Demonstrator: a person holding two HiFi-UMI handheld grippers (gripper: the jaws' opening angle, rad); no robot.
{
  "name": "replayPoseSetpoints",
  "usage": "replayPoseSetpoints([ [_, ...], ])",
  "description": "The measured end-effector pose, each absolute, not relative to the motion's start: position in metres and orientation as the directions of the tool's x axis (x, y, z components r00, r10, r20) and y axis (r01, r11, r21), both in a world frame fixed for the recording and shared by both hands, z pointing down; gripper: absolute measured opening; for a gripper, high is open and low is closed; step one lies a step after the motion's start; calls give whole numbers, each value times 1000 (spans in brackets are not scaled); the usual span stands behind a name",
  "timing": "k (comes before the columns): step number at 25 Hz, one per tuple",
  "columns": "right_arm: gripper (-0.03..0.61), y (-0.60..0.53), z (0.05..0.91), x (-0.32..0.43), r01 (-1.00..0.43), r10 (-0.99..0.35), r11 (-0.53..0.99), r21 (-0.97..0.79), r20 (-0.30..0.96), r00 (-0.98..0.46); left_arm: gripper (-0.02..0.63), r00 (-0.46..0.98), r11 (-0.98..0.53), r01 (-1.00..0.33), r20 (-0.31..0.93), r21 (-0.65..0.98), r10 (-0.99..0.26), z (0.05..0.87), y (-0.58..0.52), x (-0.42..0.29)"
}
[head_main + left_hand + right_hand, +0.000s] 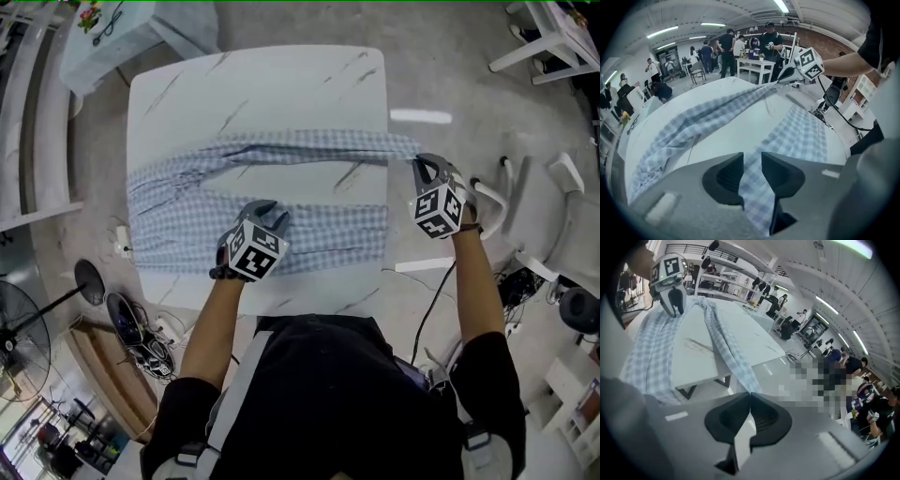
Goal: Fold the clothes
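**A:** Where is the blue-and-white checked cloth garment (178,202) lying?

**B:** It is lying across the white marble-patterned table (281,84) in two long strips. One strip is running over the middle of the table and the other along the table's near side. They are joining at the table's edge on the person's left.

**A:** What is the left tool (272,217) doing?

**B:** It is pinching the near strip, over the table's near side. The checked cloth is passing between its two jaws.

**A:** And the right tool (424,167)?

**B:** Its jaws are pressing together on the end of the middle strip, just beyond the table's right edge. The cloth is stretching taut there, a little above the table.
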State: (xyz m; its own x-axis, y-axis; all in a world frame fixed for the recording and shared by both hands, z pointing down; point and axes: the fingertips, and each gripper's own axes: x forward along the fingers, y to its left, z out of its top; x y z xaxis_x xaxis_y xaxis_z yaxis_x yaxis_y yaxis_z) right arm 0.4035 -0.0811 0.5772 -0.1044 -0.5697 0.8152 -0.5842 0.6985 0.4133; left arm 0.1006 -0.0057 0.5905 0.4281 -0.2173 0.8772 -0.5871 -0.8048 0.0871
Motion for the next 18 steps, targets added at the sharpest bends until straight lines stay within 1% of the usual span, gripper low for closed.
replayPoseSetpoints([
  [7,8,-76,575,437,-497,-605,695,519,796,-14,141,428,-821,-570,869,47,-248,584,-19,112],
  [11,8,-84,577,450,-569,-594,654,499,804,23,141,416,-809,-588,865,22,-279,583,-27,106],
  [14,11,-85,579,439,-621,-563,648,441,826,0,141,397,-795,-607,868,6,-297,584,-29,92],
  [18,49,-81,579,404,-636,-544,677,371,834,-93,141,384,-775,-632,868,-1,-314,587,-30,73],
])
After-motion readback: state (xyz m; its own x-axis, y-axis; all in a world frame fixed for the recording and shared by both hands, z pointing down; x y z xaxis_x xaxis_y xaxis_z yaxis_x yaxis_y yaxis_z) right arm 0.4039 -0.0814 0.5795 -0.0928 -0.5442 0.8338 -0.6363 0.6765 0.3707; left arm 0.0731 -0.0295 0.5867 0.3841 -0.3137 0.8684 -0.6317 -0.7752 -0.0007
